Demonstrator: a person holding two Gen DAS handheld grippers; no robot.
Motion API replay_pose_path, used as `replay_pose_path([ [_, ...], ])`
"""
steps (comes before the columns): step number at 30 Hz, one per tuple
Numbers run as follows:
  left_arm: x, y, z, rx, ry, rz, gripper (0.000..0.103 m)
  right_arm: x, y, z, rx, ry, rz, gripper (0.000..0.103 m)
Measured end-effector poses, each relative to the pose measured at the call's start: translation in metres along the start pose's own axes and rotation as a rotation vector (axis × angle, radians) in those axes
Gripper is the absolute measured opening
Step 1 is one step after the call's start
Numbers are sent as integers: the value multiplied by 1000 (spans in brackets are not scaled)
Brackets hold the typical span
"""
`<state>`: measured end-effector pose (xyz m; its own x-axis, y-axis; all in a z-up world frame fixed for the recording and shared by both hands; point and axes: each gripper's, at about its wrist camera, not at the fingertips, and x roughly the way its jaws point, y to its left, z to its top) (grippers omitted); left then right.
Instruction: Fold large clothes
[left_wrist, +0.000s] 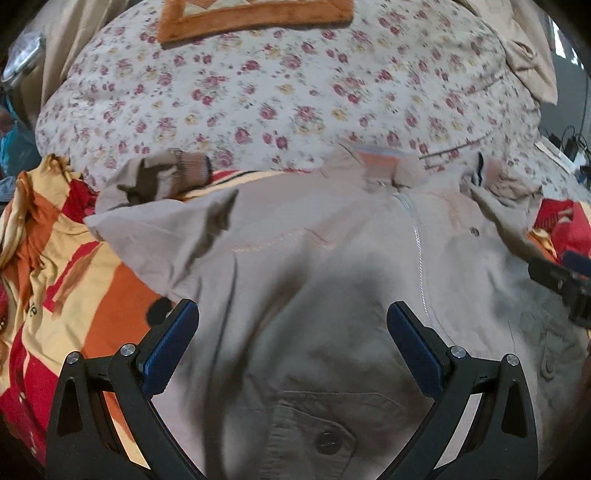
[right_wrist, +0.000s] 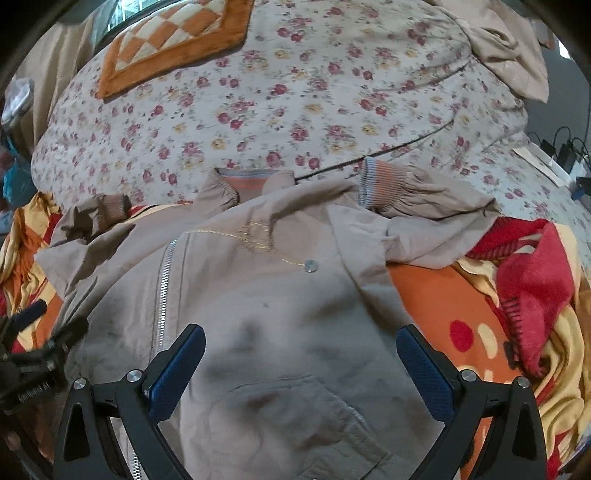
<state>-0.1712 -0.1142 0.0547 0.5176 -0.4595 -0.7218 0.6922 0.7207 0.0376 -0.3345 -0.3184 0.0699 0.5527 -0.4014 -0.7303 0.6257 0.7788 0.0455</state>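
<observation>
A beige zip-up jacket lies front-up on the bed, its zipper running down the chest and a buttoned pocket near me. Its sleeves are folded in, with ribbed cuffs lying near the collar. My left gripper hovers open just above the left chest, nothing between its blue pads. My right gripper is also open, over the right chest and pocket. The other gripper shows at the edge of each view.
The jacket rests on an orange, red and yellow blanket over a floral bedsheet. An orange checkered pillow lies at the far side. Beige cloth is bunched at the back right. Cables and chargers sit beyond the right edge.
</observation>
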Motion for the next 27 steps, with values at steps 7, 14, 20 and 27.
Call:
replay_pose_path([
  [7, 4, -1, 0, -7, -1, 9, 102, 4, -1, -1, 5, 10, 0, 102],
  [14, 6, 10, 4, -53, 9, 12, 102, 12, 1, -3, 3, 33, 5, 102],
  [20, 5, 21, 7, -99, 2, 32, 102, 16, 2, -4, -6, 44, -1, 102],
  [27, 18, 26, 2, -120, 38, 70, 102, 13, 4, -3, -21, 29, 16, 102],
])
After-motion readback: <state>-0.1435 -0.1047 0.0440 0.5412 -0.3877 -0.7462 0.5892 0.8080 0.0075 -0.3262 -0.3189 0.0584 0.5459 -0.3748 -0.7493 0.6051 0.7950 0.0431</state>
